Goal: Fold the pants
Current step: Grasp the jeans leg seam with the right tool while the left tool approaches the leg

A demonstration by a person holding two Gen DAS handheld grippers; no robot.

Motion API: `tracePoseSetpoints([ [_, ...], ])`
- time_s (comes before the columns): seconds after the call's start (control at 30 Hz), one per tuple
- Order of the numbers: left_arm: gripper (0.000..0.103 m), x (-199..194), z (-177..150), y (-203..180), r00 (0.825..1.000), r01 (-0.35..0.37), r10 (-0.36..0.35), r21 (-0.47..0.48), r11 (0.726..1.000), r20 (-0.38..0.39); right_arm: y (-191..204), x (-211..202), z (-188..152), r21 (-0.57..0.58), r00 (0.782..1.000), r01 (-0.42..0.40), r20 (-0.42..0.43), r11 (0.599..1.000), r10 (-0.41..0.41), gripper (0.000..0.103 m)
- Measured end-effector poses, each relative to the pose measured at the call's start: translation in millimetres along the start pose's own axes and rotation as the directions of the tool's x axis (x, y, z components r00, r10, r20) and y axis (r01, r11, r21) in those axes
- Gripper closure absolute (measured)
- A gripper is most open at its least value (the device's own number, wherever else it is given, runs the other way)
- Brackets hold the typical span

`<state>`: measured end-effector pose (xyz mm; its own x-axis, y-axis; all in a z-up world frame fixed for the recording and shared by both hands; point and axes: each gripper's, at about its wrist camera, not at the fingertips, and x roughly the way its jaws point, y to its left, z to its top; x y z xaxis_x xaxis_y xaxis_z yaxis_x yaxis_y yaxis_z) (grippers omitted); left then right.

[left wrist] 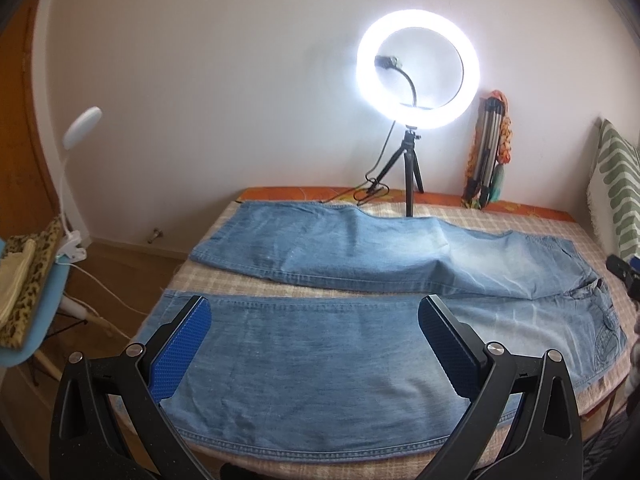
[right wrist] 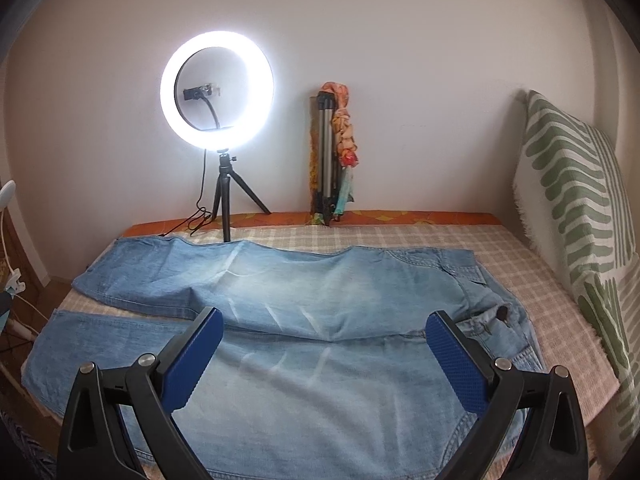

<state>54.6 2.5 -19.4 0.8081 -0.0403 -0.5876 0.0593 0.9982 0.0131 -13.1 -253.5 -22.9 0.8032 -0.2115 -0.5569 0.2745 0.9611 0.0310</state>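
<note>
Light blue jeans (left wrist: 320, 364) lie flat on the checked bed cover (left wrist: 500, 220), legs spread apart and pointing left, waist at the right. My left gripper (left wrist: 314, 312) is open and empty, hovering above the near leg. In the right wrist view the jeans (right wrist: 304, 300) fill the middle, with the waist and button (right wrist: 501, 312) at the right. My right gripper (right wrist: 324, 324) is open and empty, hovering above the crotch and thigh area. A dark part of the right gripper shows at the right edge of the left wrist view (left wrist: 622, 272).
A lit ring light on a small tripod (left wrist: 416, 76) stands at the bed's far edge, also in the right wrist view (right wrist: 218, 88). A folded tripod with a scarf (right wrist: 332, 156) leans on the wall. A green-patterned pillow (right wrist: 576, 208) stands at the right. A chair with a clip lamp (left wrist: 40, 280) is left.
</note>
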Motion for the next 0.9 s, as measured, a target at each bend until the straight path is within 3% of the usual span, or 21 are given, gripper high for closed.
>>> tracePoseSetpoints([
  [0.17, 0.002, 28, 6, 12, 0.999, -0.015, 0.017, 0.037, 0.999, -0.048, 7, 28, 19, -0.05, 0.994, -0.111, -0.014, 0.993, 0.111, 0.001],
  [0.27, 0.012, 48, 8, 22, 0.996, 0.016, -0.013, 0.034, 0.999, -0.088, 14, 50, 32, -0.079, 0.984, -0.177, -0.03, 0.981, 0.175, 0.001],
  [0.43, 0.025, 81, 15, 40, 0.99, 0.034, -0.034, 0.001, 0.999, -0.138, 31, 95, 52, -0.155, 0.972, -0.228, -0.087, 0.961, 0.216, 0.003],
  [0.57, 0.026, 100, 28, 48, 0.991, 0.001, -0.001, 0.003, 1.0, -0.136, 43, 140, 67, -0.187, 0.948, -0.301, -0.164, 0.935, 0.272, 0.012],
  [0.67, 0.026, 117, 43, 52, 0.99, -0.026, 0.028, 0.015, 1.0, -0.135, 56, 175, 77, -0.239, 0.94, -0.316, -0.213, 0.918, 0.268, 0.017],
  [0.9, 0.032, 159, 65, 59, 0.98, 0.016, -0.013, 0.013, 1.0, -0.2, 81, 249, 92, -0.27, 0.898, -0.394, -0.317, 0.878, 0.306, 0.021],
])
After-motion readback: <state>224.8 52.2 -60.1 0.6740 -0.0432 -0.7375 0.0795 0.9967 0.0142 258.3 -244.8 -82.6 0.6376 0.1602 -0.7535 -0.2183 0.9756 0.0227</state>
